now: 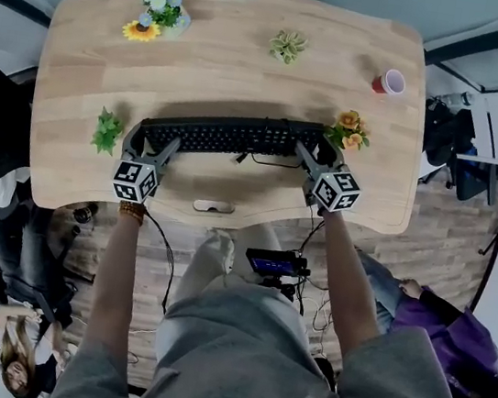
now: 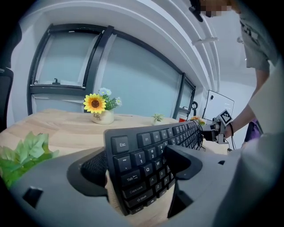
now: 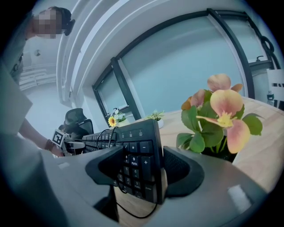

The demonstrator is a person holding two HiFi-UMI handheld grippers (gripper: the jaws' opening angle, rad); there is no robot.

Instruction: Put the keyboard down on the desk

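Keyboard [image 1: 231, 135] over desk [image 1: 235, 43], toward 6 o'clock from desk centre, long axis 9-to-3; contact with desk unclear. Left gripper [image 1: 151, 144] at 9 o'clock end: jaws wide, end between them, gap at one pad, no clamp. Right gripper [image 1: 316, 155] at 3 o'clock end: pads pressing keys and underside. Flower [image 1: 350, 130] just beside, 1 o'clock.

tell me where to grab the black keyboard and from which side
Take the keyboard at its two short ends, coming in from the near edge of the desk, one jaw over the keys and one under. It is long, thin and runs crosswise, so a hold at one end alone would likely let it tip.
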